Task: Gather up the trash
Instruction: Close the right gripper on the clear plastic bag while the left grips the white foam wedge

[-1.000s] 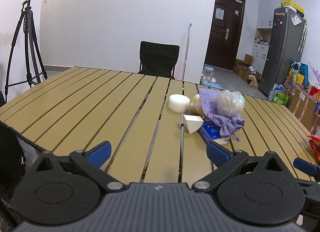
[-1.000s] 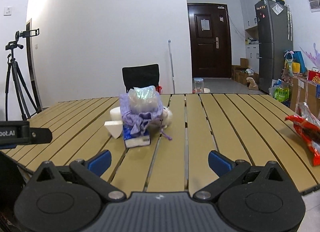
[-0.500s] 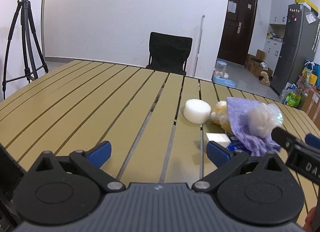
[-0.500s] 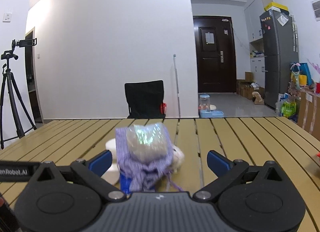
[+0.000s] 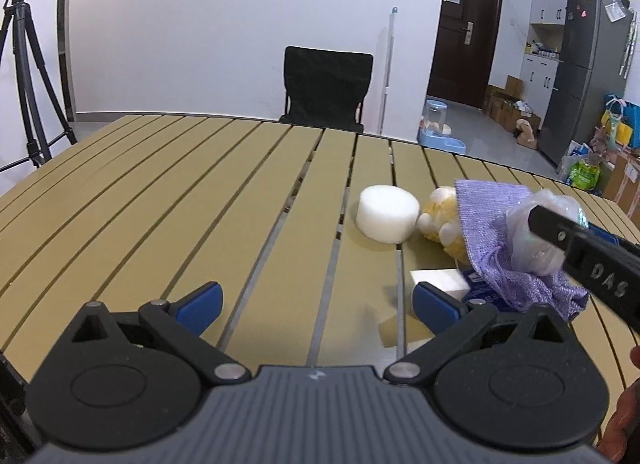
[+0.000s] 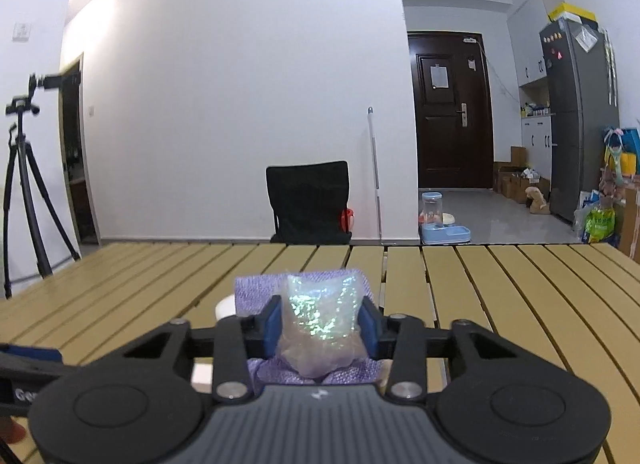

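A slatted wooden table (image 5: 160,200) fills both wrist views, with a tripod (image 5: 24,64) at the far left and a black chair (image 5: 326,88) behind the far edge.

In the left wrist view, the left gripper (image 5: 316,300) hovers low over the near edge of the table. Its blue-tipped jaws stand wide apart and hold nothing.

To its right, toward the right edge of the table, lies a small pile of trash. From left to right: a white foam puck (image 5: 386,214), a yellow-and-white crumpled lump (image 5: 442,218) touching it, then a purple mesh cloth (image 5: 492,232) draped over the pile. A white wedge (image 5: 438,280) and a blue packet (image 5: 480,296) lie at the near side, partly under the cloth. A clear plastic bag (image 5: 536,240) sits on top of the cloth.

The right gripper (image 6: 320,328) comes in from the right edge. In its own view, both blue pads press against the sides of the bag (image 6: 320,316), so it is clamped on the bag, which sits on the cloth (image 6: 256,296).

The task looks barely begun. The bag is gripped but does not look lifted clear of the pile. Every other piece remains on the table, and no bin is in view.
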The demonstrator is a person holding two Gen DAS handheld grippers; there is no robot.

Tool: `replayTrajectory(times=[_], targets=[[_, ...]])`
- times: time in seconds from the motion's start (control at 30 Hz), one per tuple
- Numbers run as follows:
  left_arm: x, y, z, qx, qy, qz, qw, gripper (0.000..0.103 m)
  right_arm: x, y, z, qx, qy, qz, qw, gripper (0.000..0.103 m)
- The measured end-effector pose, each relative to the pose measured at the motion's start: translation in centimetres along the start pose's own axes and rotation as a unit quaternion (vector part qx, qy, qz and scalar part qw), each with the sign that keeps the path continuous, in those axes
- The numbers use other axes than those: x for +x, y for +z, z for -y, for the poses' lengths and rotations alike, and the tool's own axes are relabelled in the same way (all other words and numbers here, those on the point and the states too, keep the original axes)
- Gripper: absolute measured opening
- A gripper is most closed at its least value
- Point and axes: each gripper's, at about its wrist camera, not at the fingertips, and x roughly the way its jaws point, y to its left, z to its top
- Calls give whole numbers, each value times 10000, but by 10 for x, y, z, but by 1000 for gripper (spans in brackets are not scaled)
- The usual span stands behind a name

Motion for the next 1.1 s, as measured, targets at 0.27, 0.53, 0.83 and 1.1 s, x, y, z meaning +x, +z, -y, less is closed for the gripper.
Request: replayTrajectory(times=[0.27,0.53,0.83,1.1], targets=[[2,-7,24,271,-156,42,9995,103,-38,4,34,495,-158,410,9978,31],[20,-13,49,357,-190,89,9991,103,-48,-6,75,517,-666,161,9963,30],[40,-11,57,224,-319,134,9991,97,-46,-18,107,614,-947,-117,9935,30],[46,-8,54,92,-921,125,9956,31,-45,-28,112,583,-988,-259,9931,30]])
